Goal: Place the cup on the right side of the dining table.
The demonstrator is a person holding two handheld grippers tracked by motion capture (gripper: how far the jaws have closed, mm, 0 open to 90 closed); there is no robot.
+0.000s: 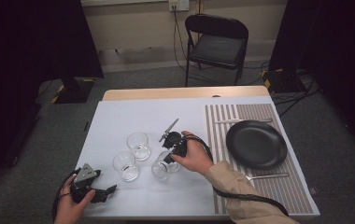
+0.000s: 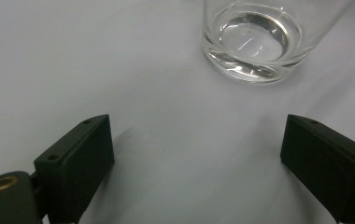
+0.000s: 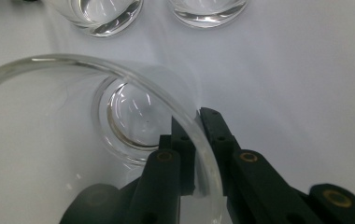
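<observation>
Pinched on the tilted glass tumbler's [image 3: 96, 154] rim, right gripper [image 3: 199, 154] could slip, toppling it toward the two tumblers at ten o'clock; left gripper [image 2: 196, 163] idles, jaws apart.

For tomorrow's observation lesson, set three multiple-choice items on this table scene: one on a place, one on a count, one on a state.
1. Where is the black plate?
A. on the striped mat
B. on the chair
C. beside the left gripper

2. How many glasses stand on the table?
A. one
B. three
C. five

3. The right gripper is
A. wide open over bare cloth
B. shut on a fork
C. shut on a glass's rim

Answers: 1 A, the striped mat lies under it. 2 B, three show from above. 3 C, its jaws pinch the glass wall.
</observation>
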